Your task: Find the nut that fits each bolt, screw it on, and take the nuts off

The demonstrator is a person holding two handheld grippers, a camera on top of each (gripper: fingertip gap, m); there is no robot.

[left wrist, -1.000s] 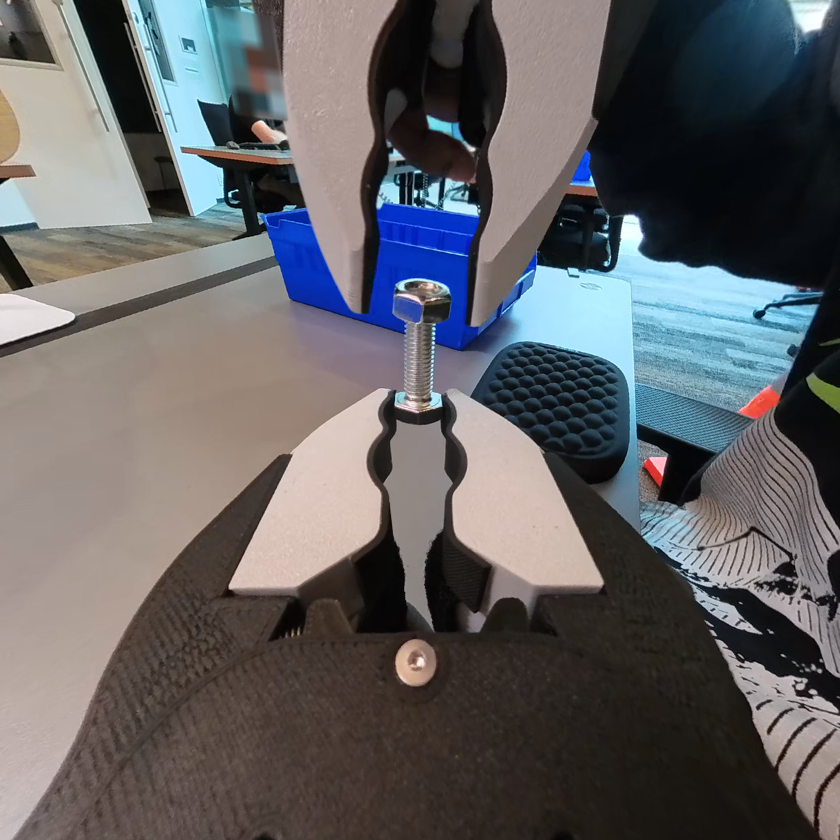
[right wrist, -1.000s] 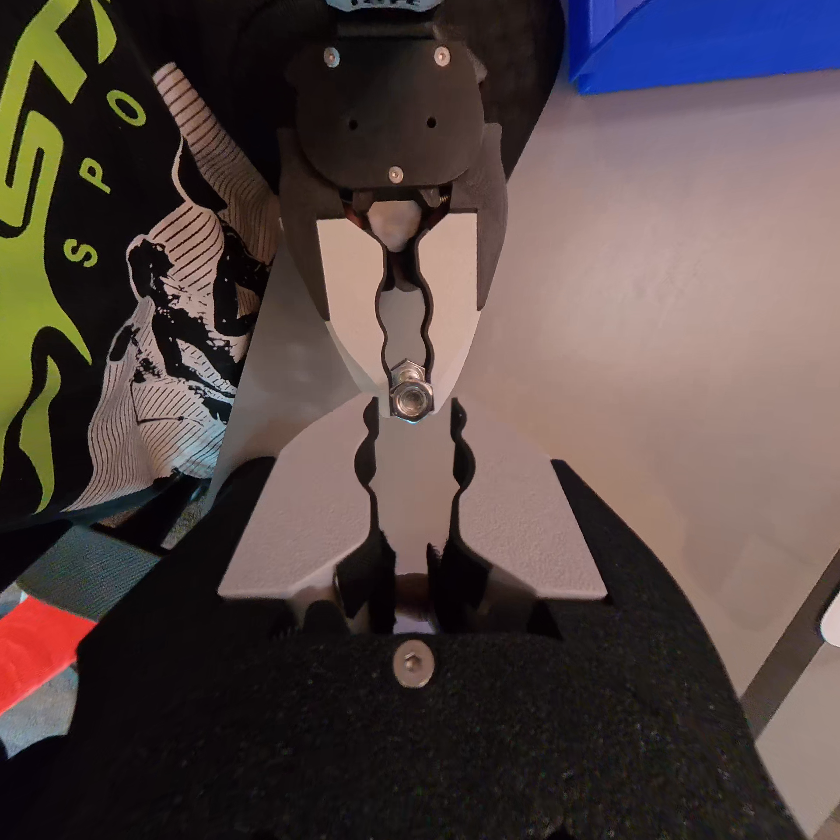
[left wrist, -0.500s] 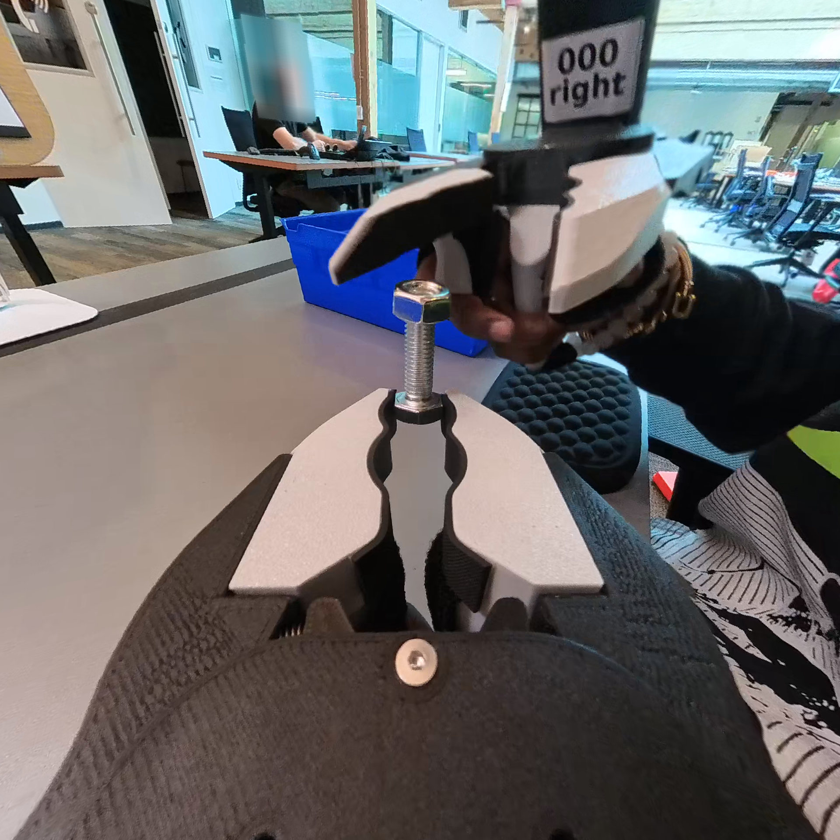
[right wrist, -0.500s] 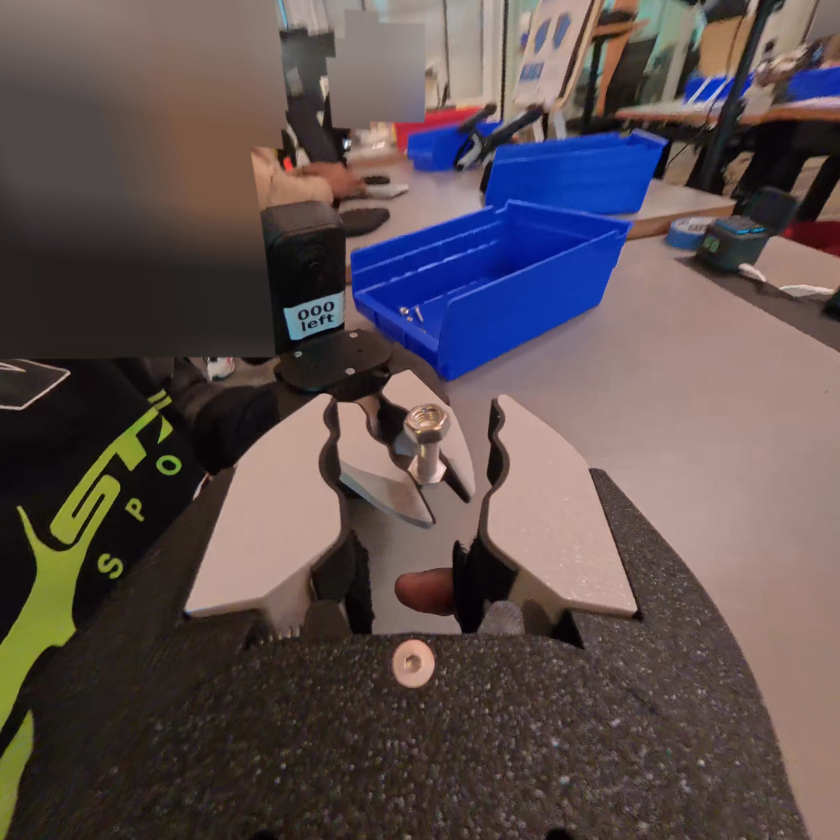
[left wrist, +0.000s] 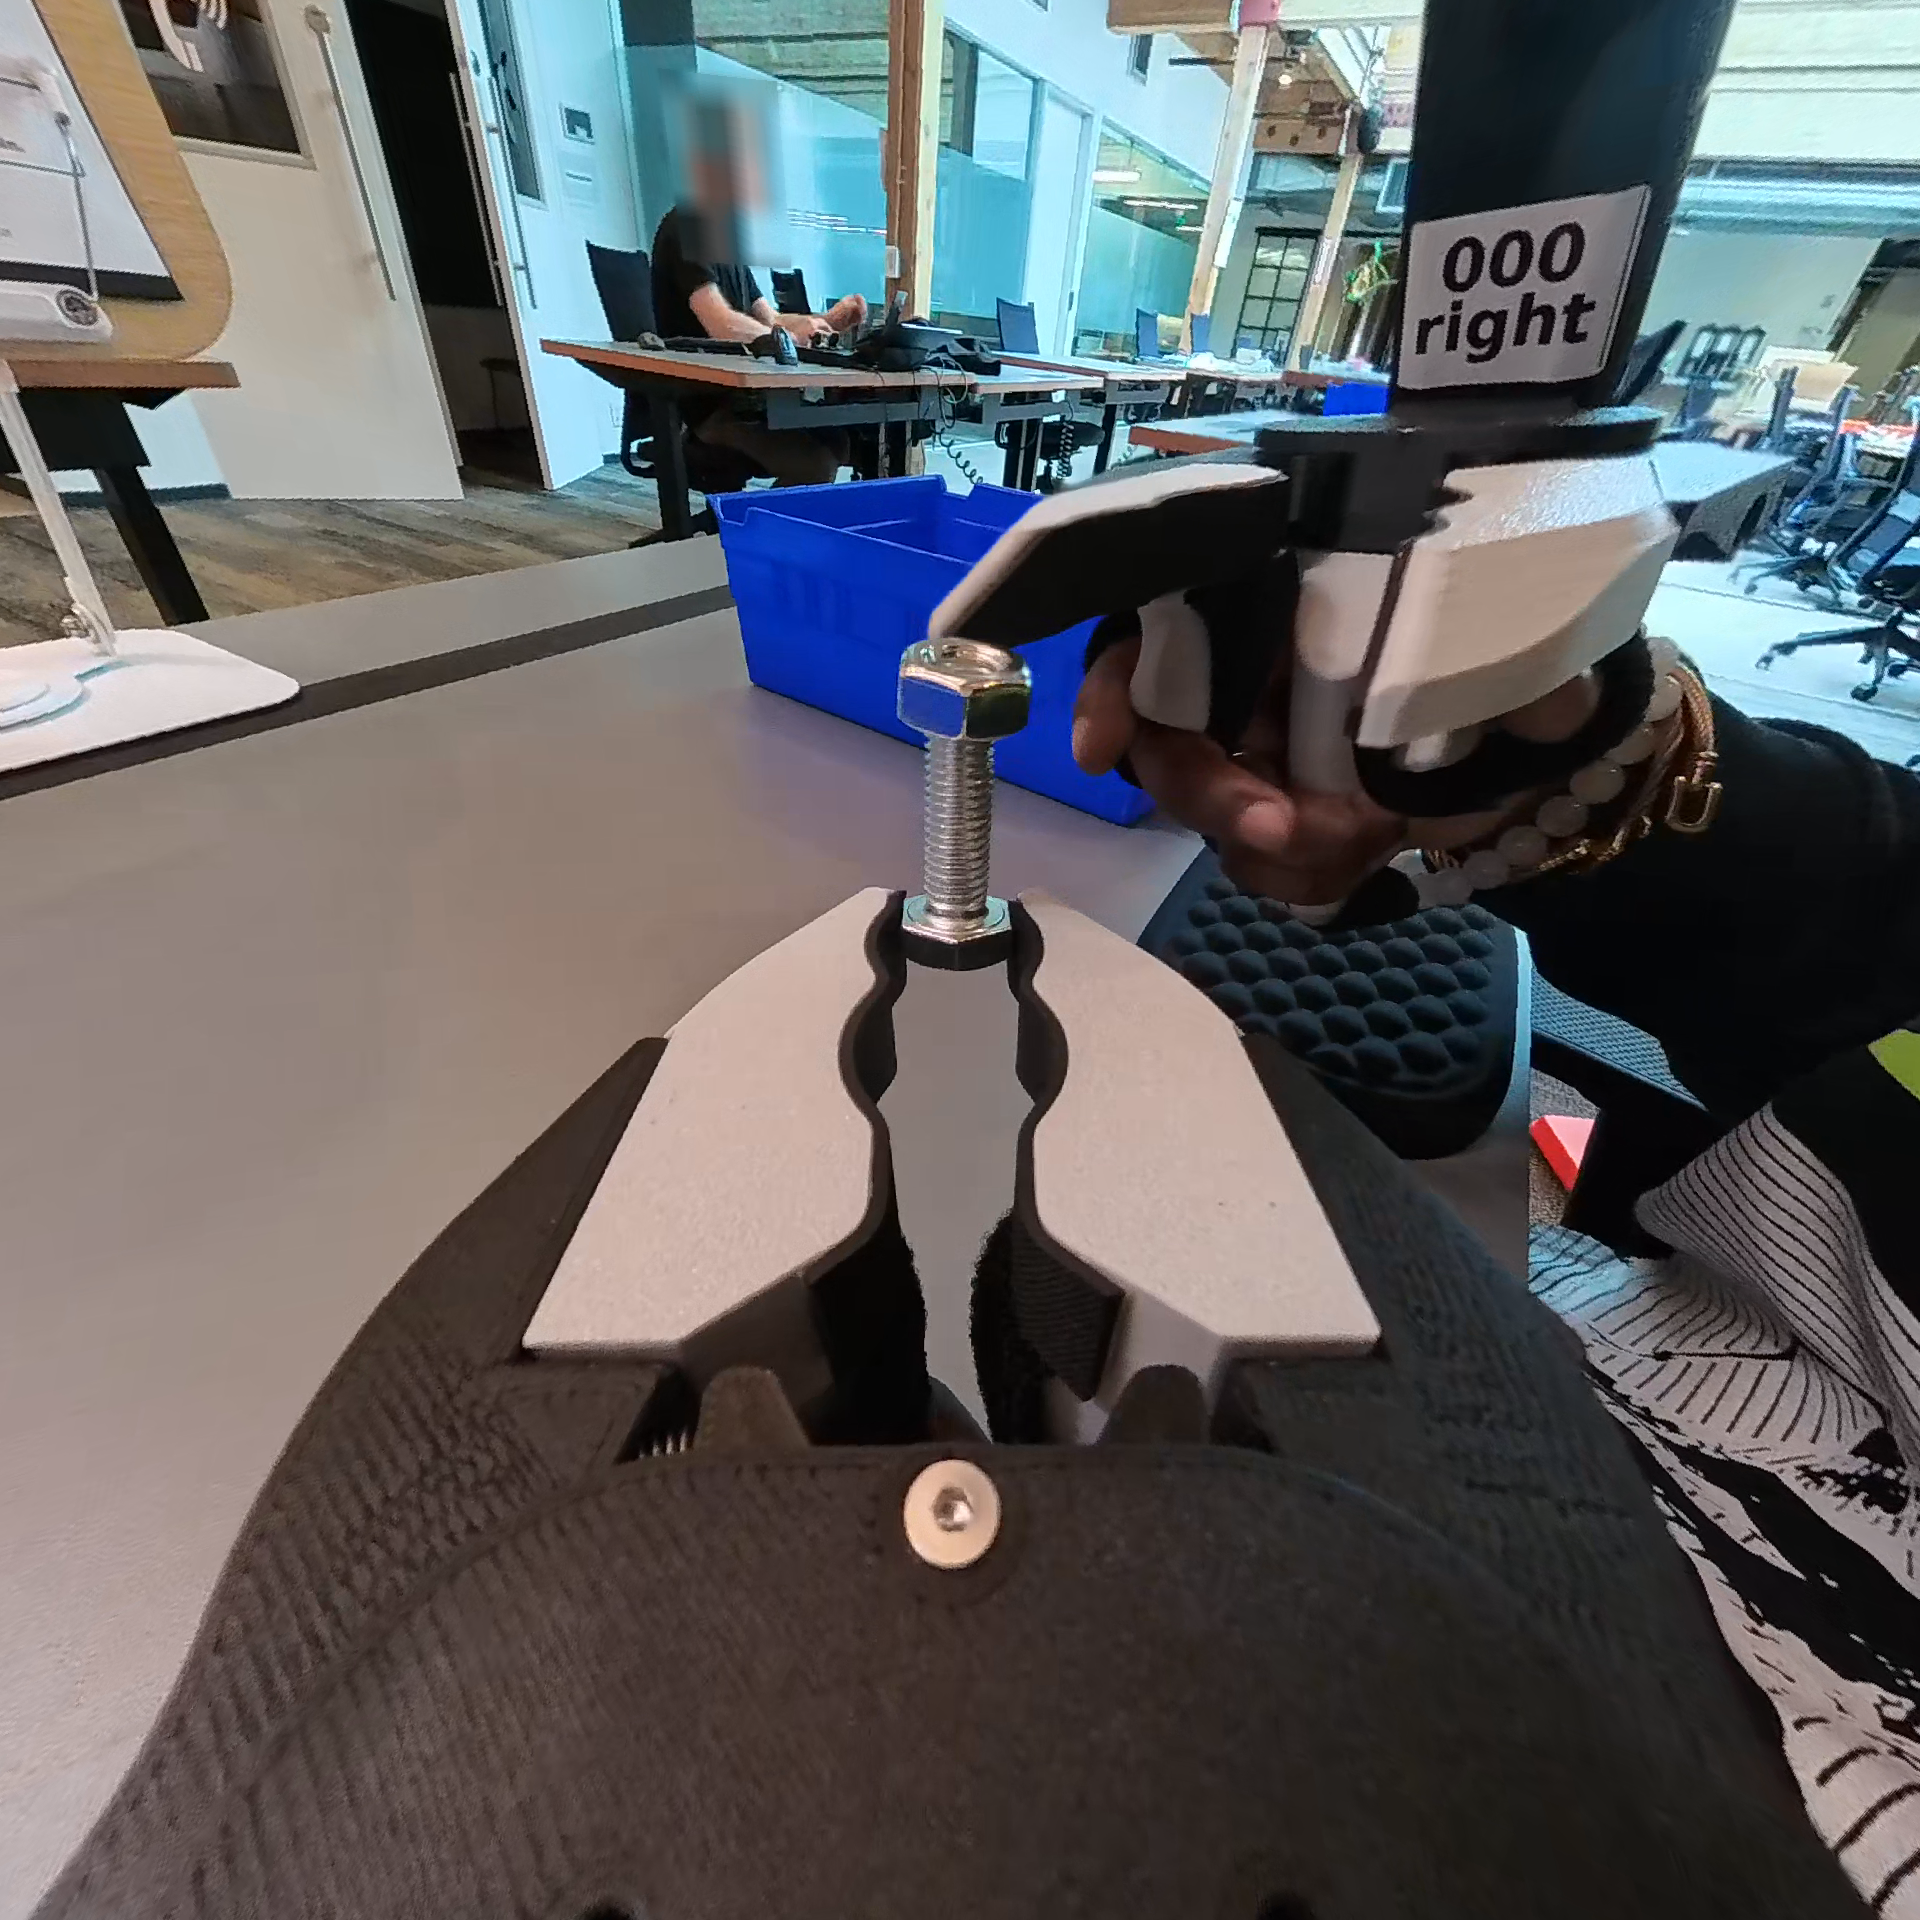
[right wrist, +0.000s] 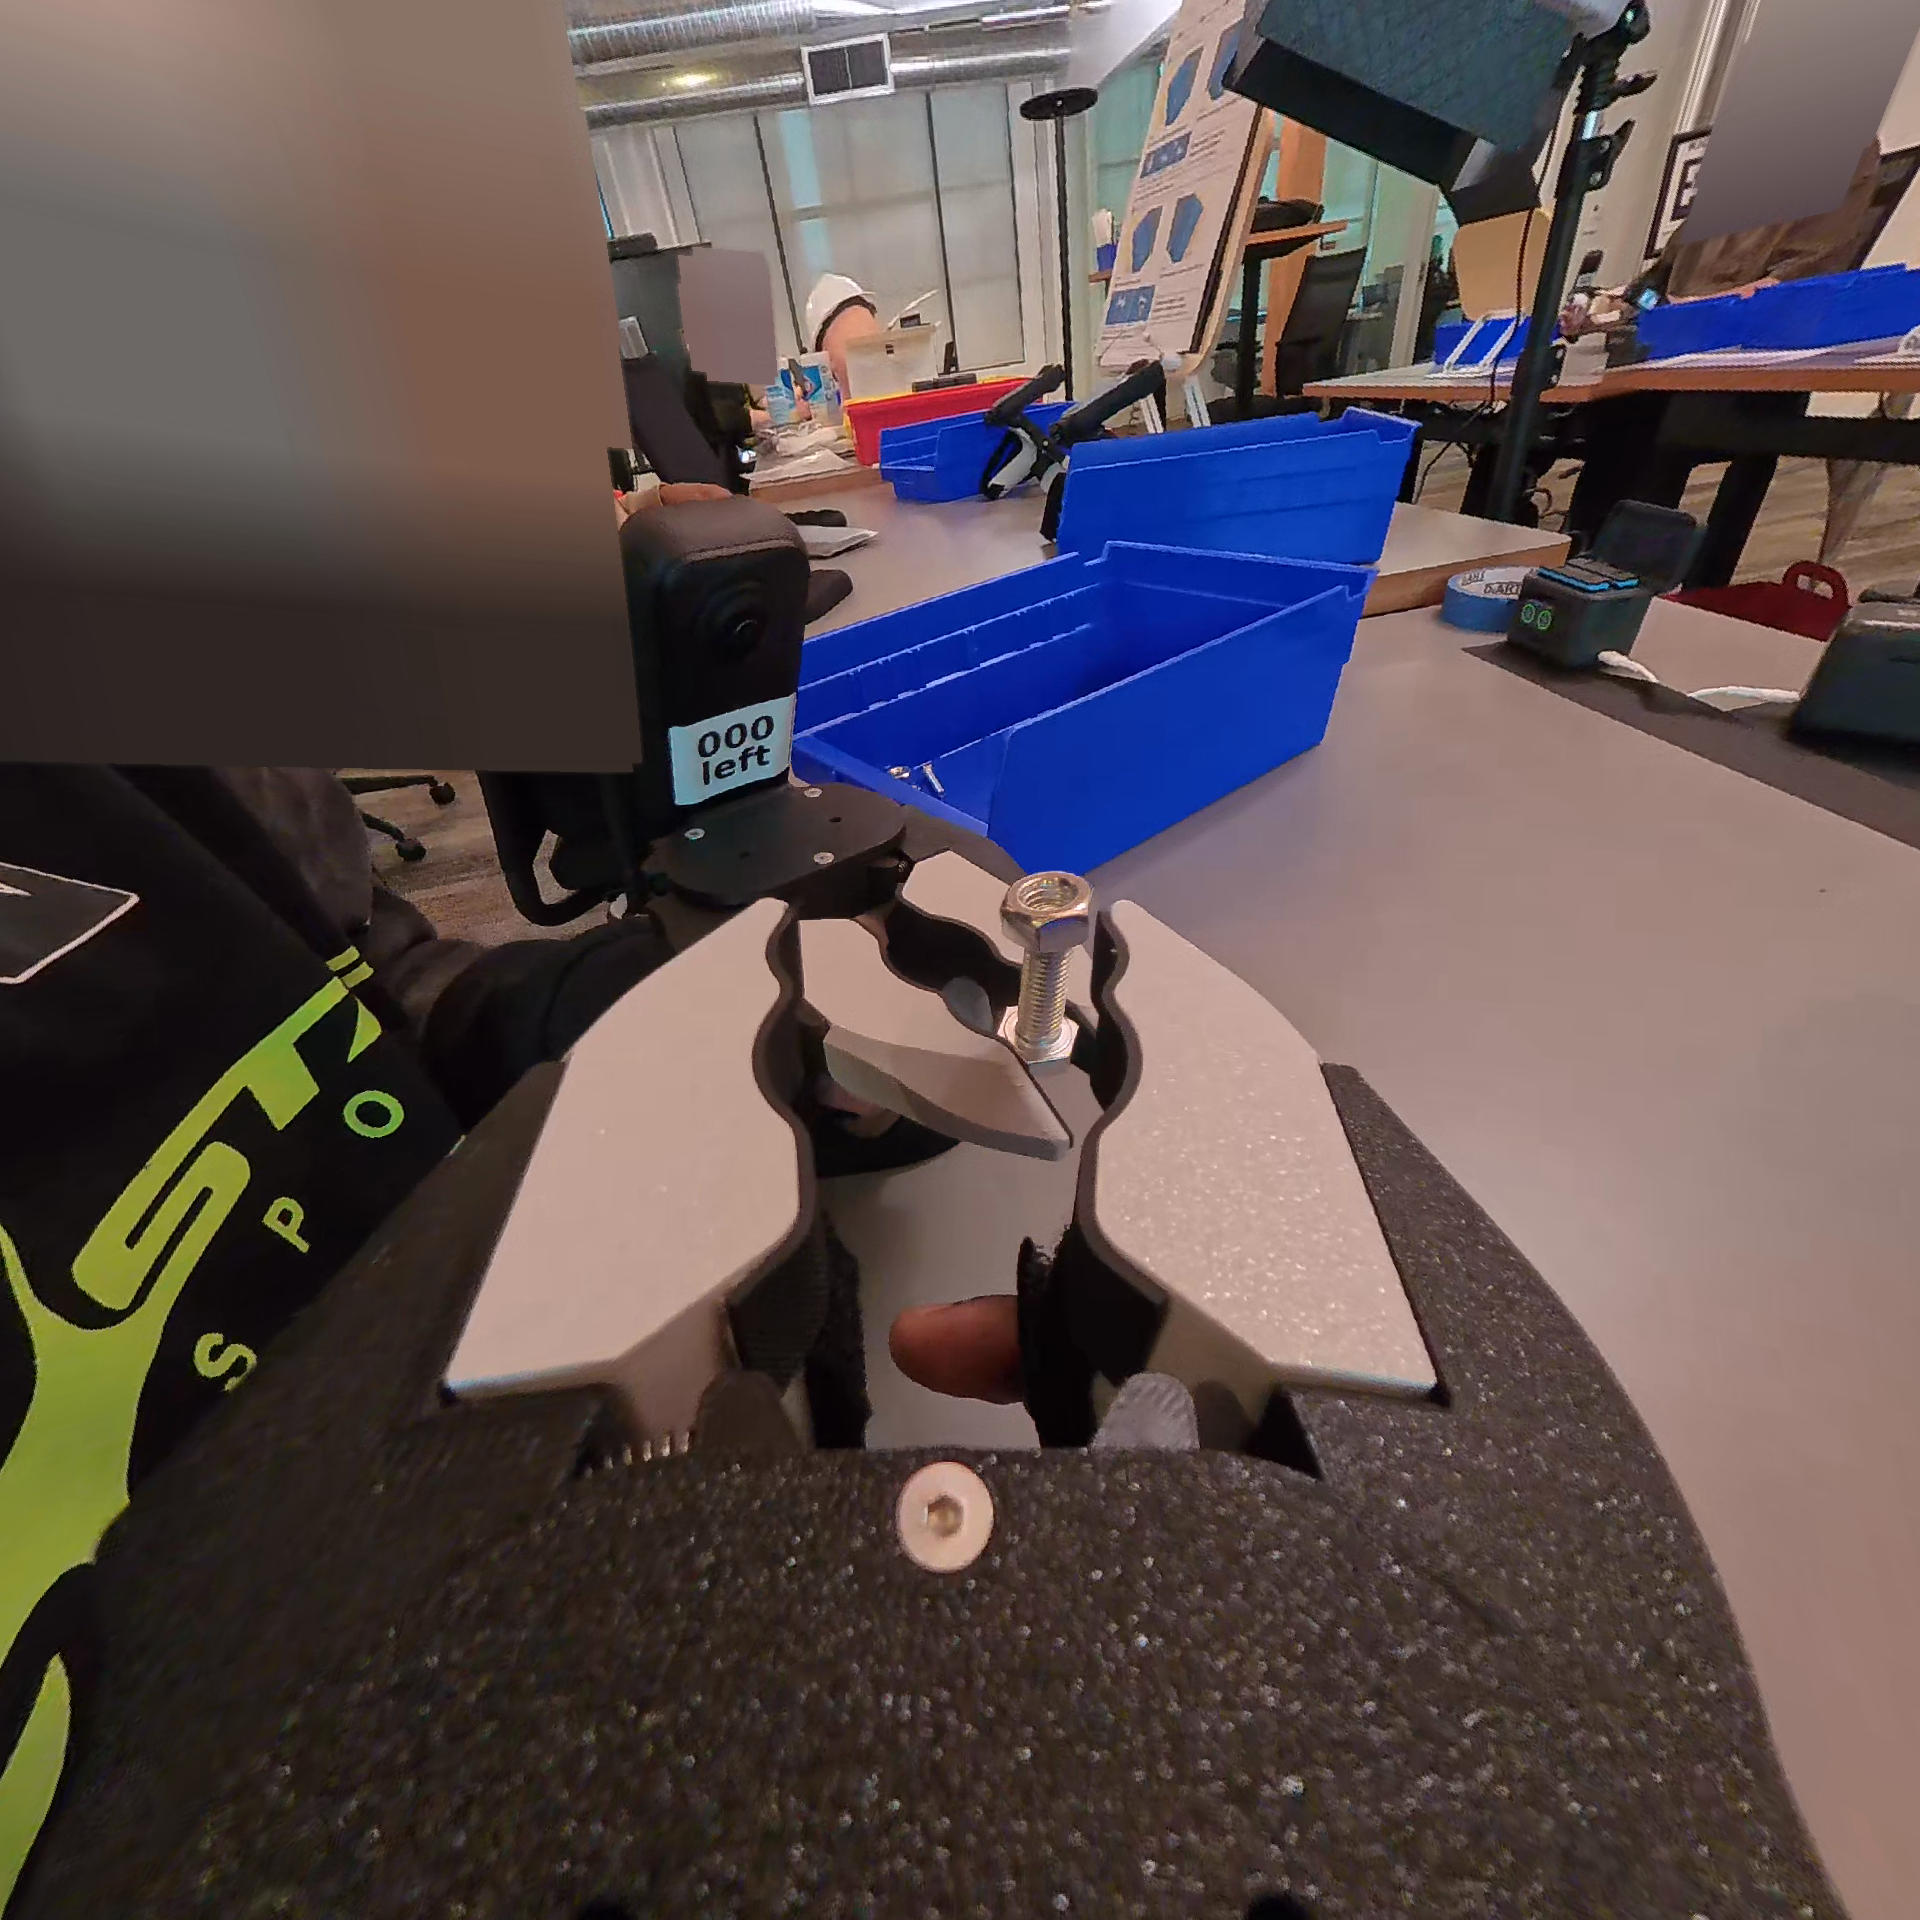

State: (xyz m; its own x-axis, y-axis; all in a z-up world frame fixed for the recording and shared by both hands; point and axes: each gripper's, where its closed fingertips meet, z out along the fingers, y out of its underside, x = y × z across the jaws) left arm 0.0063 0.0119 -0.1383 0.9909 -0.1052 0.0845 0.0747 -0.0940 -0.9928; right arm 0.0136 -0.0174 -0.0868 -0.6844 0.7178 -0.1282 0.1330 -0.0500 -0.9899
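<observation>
Currently the left gripper point(left wrist: 954, 940) has its fingers narrow and clamped on the hex head of the bolt point(left wrist: 958, 831), pads pressing the flats from both sides. Shank stands upright, threaded end up, held clear above the grey desk point(left wrist: 364, 935). The nut point(left wrist: 964, 698) sits at the very top of the thread, only just started by the look of it.

The right gripper point(right wrist: 940, 935) has its fingers spread wide and grips nothing. In the right wrist view the nut point(right wrist: 1045, 910) stands between them, closer to the right-hand finger point(right wrist: 1195, 1049); can't tell whether that pad touches. In the left wrist view one of its fingertips point(left wrist: 997, 613) hovers just over the nut.

Handling, my read:
- Bolt and nut are plated steel: small, rigid, not fragile, light for these grippers.
- Smooth shiny surfaces, so slippery under the pads. Take the nut across two opposite flats, not the corners.
- Stay off the thread; the hex head is the right hold for the bolt and it looks square in the grip.
- With so little thread engaged, a side knock could tip or cross-thread the nut. Close squarely, keep axes in line.

Blue bin point(right wrist: 1143, 727) behind holds a few more small fasteners.
</observation>
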